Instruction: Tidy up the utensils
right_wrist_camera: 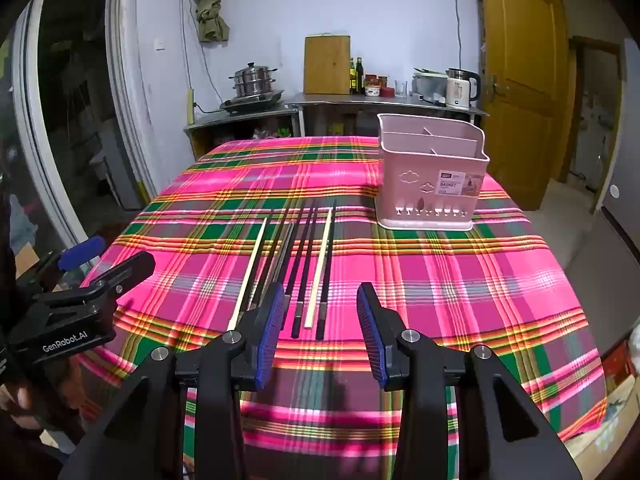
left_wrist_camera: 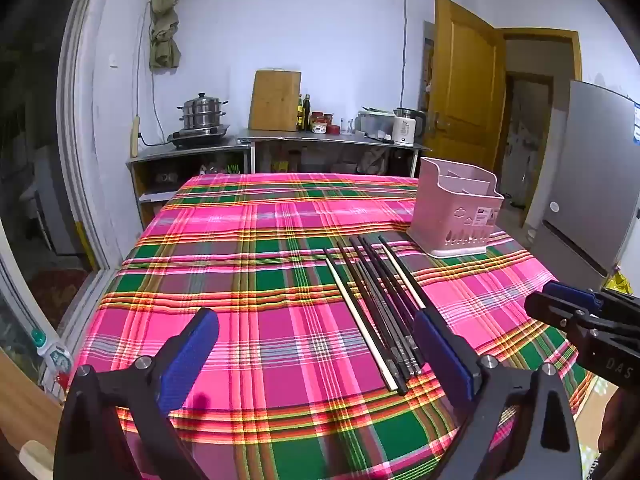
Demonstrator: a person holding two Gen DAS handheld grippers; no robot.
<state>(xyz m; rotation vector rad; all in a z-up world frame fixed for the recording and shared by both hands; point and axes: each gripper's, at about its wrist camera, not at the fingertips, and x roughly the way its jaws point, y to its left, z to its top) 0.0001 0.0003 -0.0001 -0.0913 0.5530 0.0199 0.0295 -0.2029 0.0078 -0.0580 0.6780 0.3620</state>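
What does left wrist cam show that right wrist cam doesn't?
Left wrist only: a grey fridge at the right edge. Right wrist only: the "BASKET" wording on the pink utensil basket label, and the left gripper seen from the side. Both: chopsticks lying on the plaid tablecloth, basket empty, both grippers open and holding nothing.

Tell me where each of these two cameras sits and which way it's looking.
Left wrist view: rides the left tool, angled down over the plaid table toward chopsticks and pink basket; own open fingers show, plus the right tool at right.
Right wrist view: rides the right tool, same heading, closer to the basket; the left tool and a hand show at left.
Shared: table, chopsticks, basket, kitchen counter.
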